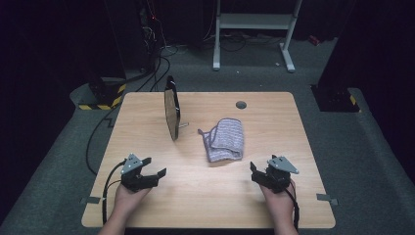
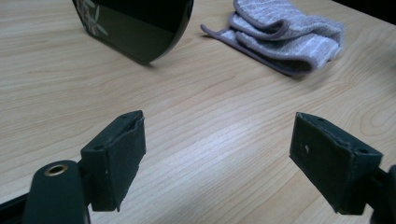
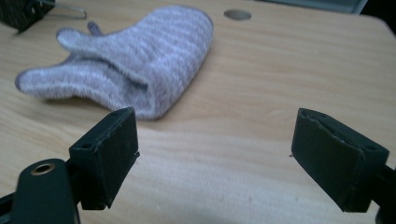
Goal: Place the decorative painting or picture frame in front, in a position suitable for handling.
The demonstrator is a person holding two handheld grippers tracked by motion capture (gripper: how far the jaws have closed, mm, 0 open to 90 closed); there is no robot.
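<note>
Nothing started: both grippers, left and right, spread and empty at lower frame; cloth untouched mid-bench.

Left tool and right tool rest low in the hands, jaws spread wide, empty.

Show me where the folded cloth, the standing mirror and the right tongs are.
folded cloth (image 1: 225, 140): high view, middle of the striped top fold.
standing mirror (image 1: 172, 113): high view, its dark upright frame seen edge-on.
right tongs (image 1: 260, 175): high view, midway between the open tips.
</note>
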